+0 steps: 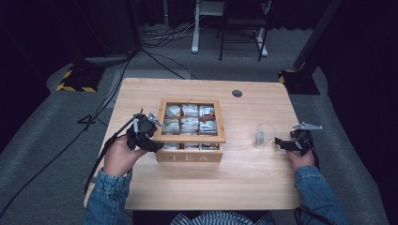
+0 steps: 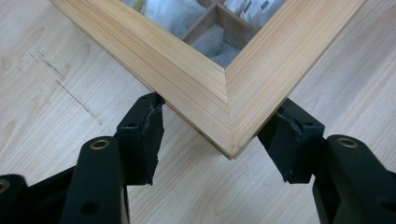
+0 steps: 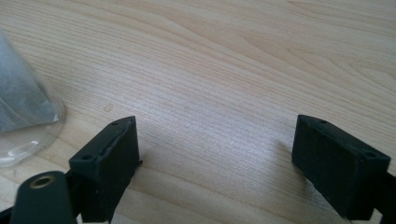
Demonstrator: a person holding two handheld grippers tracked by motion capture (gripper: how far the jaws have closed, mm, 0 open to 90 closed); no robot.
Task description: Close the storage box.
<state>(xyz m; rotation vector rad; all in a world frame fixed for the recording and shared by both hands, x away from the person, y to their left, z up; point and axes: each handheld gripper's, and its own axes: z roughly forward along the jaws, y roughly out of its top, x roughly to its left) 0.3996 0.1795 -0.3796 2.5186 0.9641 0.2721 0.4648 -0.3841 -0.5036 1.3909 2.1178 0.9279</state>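
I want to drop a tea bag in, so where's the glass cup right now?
In the high view the glass cup stands on the table's right half, between the tea box and the right claw, which sits open just beside it.

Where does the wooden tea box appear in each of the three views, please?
High view: the tea box sits mid-table, left gripper at its near-left corner.
Left gripper view: its lid corner points down between the open jaws.
Right gripper view: not in it.
Shared landmark: the light wooden table.
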